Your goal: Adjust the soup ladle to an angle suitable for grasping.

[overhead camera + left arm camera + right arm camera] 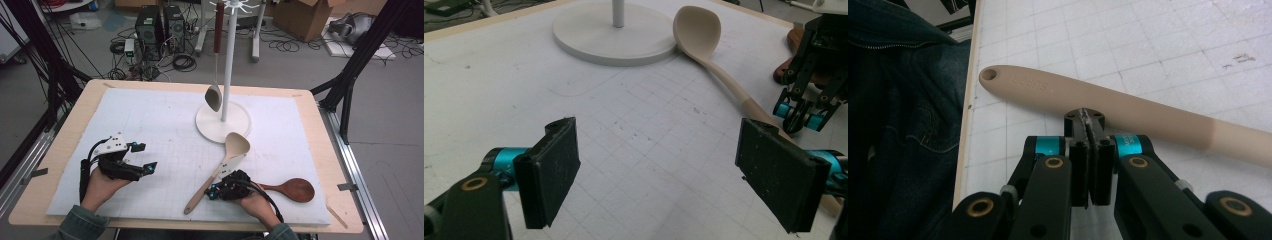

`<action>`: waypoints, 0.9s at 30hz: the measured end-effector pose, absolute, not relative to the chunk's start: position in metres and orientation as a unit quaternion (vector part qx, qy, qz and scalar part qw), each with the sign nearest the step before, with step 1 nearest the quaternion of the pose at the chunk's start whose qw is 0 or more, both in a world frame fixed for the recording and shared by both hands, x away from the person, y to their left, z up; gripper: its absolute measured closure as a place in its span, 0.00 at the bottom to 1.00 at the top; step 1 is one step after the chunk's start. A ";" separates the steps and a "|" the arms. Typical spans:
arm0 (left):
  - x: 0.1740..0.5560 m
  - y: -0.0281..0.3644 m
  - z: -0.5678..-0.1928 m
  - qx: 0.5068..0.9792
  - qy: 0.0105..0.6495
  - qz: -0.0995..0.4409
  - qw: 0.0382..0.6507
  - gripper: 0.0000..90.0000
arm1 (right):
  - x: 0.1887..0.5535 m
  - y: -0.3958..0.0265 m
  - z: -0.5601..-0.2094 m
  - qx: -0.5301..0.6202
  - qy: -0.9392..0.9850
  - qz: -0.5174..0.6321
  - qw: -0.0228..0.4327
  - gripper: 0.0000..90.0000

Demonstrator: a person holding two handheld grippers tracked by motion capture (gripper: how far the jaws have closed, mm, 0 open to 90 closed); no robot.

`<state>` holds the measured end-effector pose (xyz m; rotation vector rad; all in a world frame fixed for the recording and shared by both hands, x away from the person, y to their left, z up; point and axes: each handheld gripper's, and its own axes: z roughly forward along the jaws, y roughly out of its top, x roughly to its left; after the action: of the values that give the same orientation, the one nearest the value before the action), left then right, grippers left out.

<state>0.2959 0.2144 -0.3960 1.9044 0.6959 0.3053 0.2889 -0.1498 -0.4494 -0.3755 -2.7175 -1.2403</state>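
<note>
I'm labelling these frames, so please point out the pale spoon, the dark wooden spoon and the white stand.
pale spoon [237, 144], high view, on its bowl.
dark wooden spoon [298, 190], high view, on its bowl.
white stand [212, 129], high view, on its round base.

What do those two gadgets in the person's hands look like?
Both the left gripper and the right gripper are black linkages with turquoise joints and brass-ringed pivots. The fingers end in flat black pads. The left carries a grey plate. Black cables trail back. The sleeves are denim.
</note>
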 end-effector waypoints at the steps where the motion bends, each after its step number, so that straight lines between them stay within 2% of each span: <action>1: 0.296 0.214 -0.396 0.794 0.290 0.127 0.519 0.20 | 0.289 -0.150 -0.449 -0.125 -0.901 -0.411 0.064 1.00; 27: 0.296 0.214 -0.395 0.795 0.287 0.124 0.520 0.20 | 0.297 -0.128 -0.450 -0.141 -0.889 -0.433 0.052 1.00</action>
<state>0.2962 0.2143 -0.3952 1.9067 0.6872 0.2961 0.2971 -0.1277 -0.4497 -0.4300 -2.7033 -1.3186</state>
